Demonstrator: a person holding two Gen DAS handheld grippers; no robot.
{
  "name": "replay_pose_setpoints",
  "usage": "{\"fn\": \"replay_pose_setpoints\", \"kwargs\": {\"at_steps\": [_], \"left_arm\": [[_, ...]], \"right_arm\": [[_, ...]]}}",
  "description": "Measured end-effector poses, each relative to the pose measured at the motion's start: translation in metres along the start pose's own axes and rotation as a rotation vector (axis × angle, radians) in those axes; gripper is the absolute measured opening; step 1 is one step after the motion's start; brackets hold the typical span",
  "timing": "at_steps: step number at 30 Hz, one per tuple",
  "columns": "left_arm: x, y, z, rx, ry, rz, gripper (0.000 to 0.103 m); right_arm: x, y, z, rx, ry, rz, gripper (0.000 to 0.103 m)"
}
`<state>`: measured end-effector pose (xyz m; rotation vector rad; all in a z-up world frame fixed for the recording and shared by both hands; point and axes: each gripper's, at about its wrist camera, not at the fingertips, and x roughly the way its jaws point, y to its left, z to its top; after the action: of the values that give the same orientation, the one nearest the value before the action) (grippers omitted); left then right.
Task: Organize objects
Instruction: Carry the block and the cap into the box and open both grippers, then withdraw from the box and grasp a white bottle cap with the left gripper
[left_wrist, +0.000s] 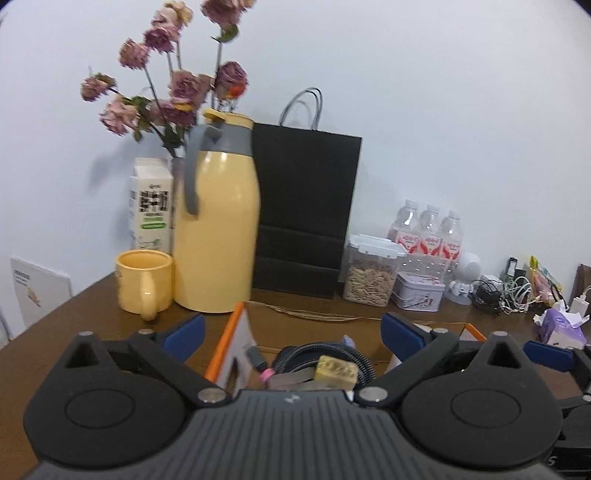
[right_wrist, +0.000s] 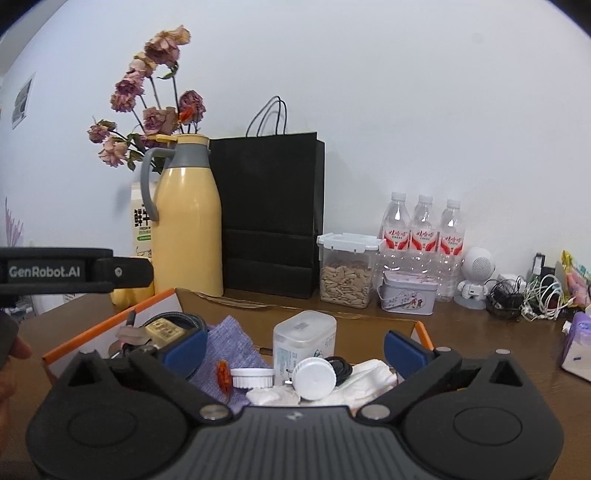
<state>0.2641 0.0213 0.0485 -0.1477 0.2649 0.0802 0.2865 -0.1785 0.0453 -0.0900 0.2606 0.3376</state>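
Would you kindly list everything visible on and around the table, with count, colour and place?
thermos jug: 1, yellow with grey handle, back left of the table
mug: 1, yellow, left of the jug
dried flowers: 1 bunch, dusty pink, behind the jug
milk carton: 1, white, behind the jug
paper bag: 1, black, against the wall
seed container: 1, clear, right of the bag
tin: 1, pale, in front of the bottles
water bottles: 3, clear with red labels
cardboard box: 1, orange-edged, holding small items
left gripper: open
right gripper: open
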Motion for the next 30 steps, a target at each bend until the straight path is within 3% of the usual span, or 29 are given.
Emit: {"fn": "replay_pose_setpoints", "kwargs": {"at_steps": [6, 14, 19, 21, 22, 23, 25, 30], "left_arm": [[-0.038, 0.005, -0.018, 0.062, 0.047, 0.013, 0.103], [-0.059, 0.008, -0.060, 0.156, 0.259, 0.010, 0.103], [-0.066, 0.002, -0.085, 0.201, 0.341, -0.019, 0.102], [-0.067, 0.000, -0.094, 0.205, 0.383, -0.034, 0.092], [-0.067, -0.001, -0.097, 0.207, 0.400, -0.041, 0.078], [-0.066, -0.002, -0.100, 0.212, 0.416, -0.050, 0.054], [-0.068, -0.002, -0.102, 0.202, 0.413, -0.081, 0.031], [-0.067, -0.001, -0.099, 0.173, 0.392, -0.064, 0.029]], "right_arm": [[-0.026, 0.006, -0.011, -0.030, 0.006, 0.007, 0.103], [-0.050, 0.010, -0.036, -0.044, 0.074, 0.017, 0.103], [-0.054, 0.012, -0.046, -0.042, 0.113, 0.020, 0.103], [-0.053, 0.014, -0.050, -0.044, 0.126, 0.017, 0.103], [-0.052, 0.014, -0.052, -0.047, 0.133, 0.016, 0.103], [-0.052, 0.015, -0.054, -0.050, 0.139, 0.014, 0.103], [-0.050, 0.017, -0.058, -0.054, 0.153, 0.018, 0.103], [-0.049, 0.020, -0.062, -0.064, 0.176, 0.023, 0.103]]}}
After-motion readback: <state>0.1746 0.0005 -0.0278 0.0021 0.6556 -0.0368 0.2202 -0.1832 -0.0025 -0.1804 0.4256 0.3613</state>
